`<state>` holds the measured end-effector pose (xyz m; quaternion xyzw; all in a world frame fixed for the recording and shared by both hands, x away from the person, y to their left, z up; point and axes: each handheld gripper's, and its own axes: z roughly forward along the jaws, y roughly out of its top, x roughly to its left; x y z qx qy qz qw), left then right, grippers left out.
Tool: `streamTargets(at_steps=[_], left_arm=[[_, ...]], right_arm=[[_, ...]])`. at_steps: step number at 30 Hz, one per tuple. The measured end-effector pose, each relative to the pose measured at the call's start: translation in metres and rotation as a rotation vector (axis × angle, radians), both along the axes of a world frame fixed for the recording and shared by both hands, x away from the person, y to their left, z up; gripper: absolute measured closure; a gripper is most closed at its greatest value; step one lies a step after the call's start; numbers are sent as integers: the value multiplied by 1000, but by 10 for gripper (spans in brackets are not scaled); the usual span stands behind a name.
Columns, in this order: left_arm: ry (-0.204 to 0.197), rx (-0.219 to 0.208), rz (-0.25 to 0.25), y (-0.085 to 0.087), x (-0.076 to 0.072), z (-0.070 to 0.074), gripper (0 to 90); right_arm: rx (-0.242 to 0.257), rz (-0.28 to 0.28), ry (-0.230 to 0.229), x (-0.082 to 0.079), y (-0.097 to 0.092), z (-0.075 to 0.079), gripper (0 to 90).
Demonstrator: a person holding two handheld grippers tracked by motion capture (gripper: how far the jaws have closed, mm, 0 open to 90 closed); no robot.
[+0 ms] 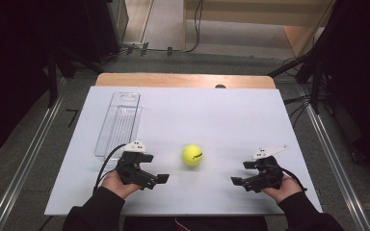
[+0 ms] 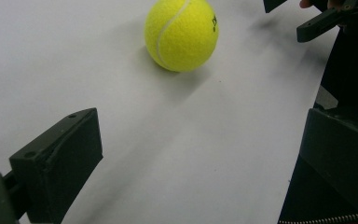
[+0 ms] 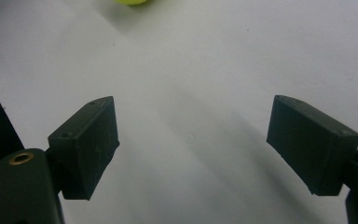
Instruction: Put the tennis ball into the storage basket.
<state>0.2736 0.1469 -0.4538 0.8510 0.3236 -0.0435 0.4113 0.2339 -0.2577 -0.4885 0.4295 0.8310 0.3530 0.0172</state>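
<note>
**Item: tennis ball, loose on the table between two empty grippers**

Object. One yellow tennis ball (image 1: 192, 155), resting on the white table top (image 1: 212, 110), free of both tools. A sphere, so no long axis to align with; any approach line across its middle serves.

Left gripper (image 1: 161, 178). Held low near the table's near edge, nose pointing toward the table's middle. Jaws stand wide apart, nothing between them. In the left gripper view the ball sits ahead of the jaws and up the frame, well clear of the pads, inside the span of the gap rather than off to one side.

Right gripper (image 1: 235, 181). Held on the opposite side, nose pointing back toward the left one. Jaws spread wide, holding nothing. In the right gripper view the ball shows as a sliver at the top edge, left of centre.

Relation. The ball lies between the two grippers and slightly farther from the person than either. Judged nearer to the left gripper, which also faces it more squarely.

Also present. Clear plastic tray (image 1: 119, 122), empty, at the table's far left, well apart from the ball.
</note>
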Motion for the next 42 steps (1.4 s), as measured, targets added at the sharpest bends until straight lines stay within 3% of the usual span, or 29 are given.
streamTargets(at_steps=[13, 22, 42], left_arm=[[-17, -17, 16, -6, 6, 5, 0], [-32, 7, -4, -14, 11, 10, 0], [-35, 3, 0, -27, 26, 22, 0]], right_arm=[[3, -4, -2, 0, -1, 0, 146], [3, -5, -3, 0, -1, 1, 146], [4, -8, -4, -1, -1, 1, 146]])
